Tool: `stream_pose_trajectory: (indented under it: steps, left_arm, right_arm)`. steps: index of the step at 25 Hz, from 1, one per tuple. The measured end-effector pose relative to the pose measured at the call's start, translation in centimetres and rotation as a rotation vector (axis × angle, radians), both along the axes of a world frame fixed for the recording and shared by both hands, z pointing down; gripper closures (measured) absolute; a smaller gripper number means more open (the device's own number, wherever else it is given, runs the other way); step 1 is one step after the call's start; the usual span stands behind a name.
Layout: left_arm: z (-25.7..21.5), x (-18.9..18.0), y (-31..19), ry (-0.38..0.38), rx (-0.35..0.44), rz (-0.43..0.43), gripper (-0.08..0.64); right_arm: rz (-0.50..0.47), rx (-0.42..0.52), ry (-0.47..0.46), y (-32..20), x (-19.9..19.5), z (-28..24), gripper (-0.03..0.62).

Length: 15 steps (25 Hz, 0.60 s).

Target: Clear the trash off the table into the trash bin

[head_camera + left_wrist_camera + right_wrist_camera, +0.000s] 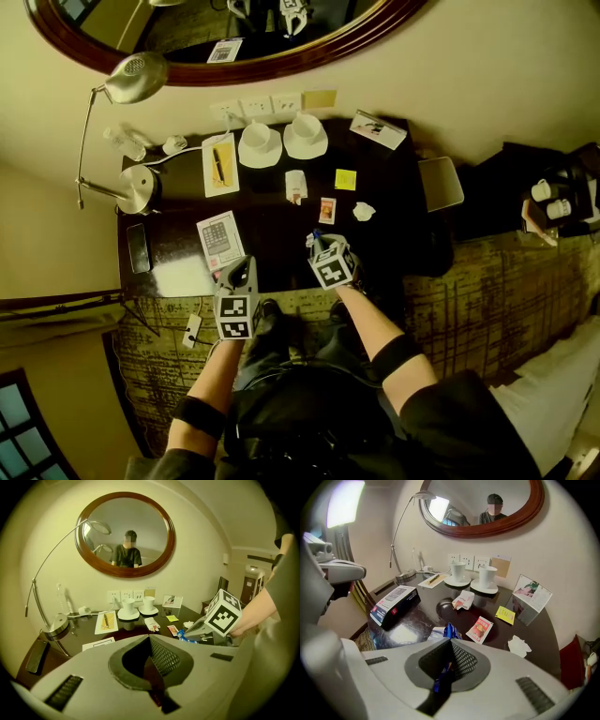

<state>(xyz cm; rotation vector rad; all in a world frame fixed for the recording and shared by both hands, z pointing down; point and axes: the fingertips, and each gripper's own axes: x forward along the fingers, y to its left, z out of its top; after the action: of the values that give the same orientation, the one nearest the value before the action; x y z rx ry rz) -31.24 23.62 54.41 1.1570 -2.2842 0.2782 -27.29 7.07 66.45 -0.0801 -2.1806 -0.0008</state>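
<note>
My right gripper (317,247) is over the near edge of the dark table (394,225), shut on a blue wrapper (449,631) that sticks up between its jaws; the left gripper view shows the same wrapper (183,636) at its tip. On the table beyond it lie a red snack packet (480,629), a crumpled white tissue (518,645), a crumpled white-and-red wrapper (463,600) and a yellow note (505,614). My left gripper (234,272) hovers shut over the table's near left part, with nothing seen in it. I see no trash bin for certain.
Two white cups on saucers (260,145) (306,137) stand at the back by the wall. A desk lamp (136,187), a notepad with a pen (220,164), a printed box (219,240) and a card stand (378,129) also occupy the table. A pale square object (441,183) stands right of it.
</note>
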Motion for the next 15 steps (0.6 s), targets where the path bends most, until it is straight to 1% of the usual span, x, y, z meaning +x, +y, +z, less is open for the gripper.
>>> stream_pose_trajectory:
  steps: [4,9,15]
  left_arm:
    - [-0.6,0.0,-0.8,-0.010,0.017,0.006,0.558]
    - [-1.6,-0.5,-1.6,-0.030,0.032,0.013,0.558]
    - [-3.4,-1.1,-1.7,-0.057,0.055,0.015,0.558]
  right_arm:
    - [-0.035,-0.017,-0.089,0.5,-0.6,-3.8,0.574]
    - [-0.013,-0.010,-0.204,-1.0,-0.5,-8.2,0.575]
    - [0.002,-0.059,-0.406,-2.0,0.0,-14.9,0.575]
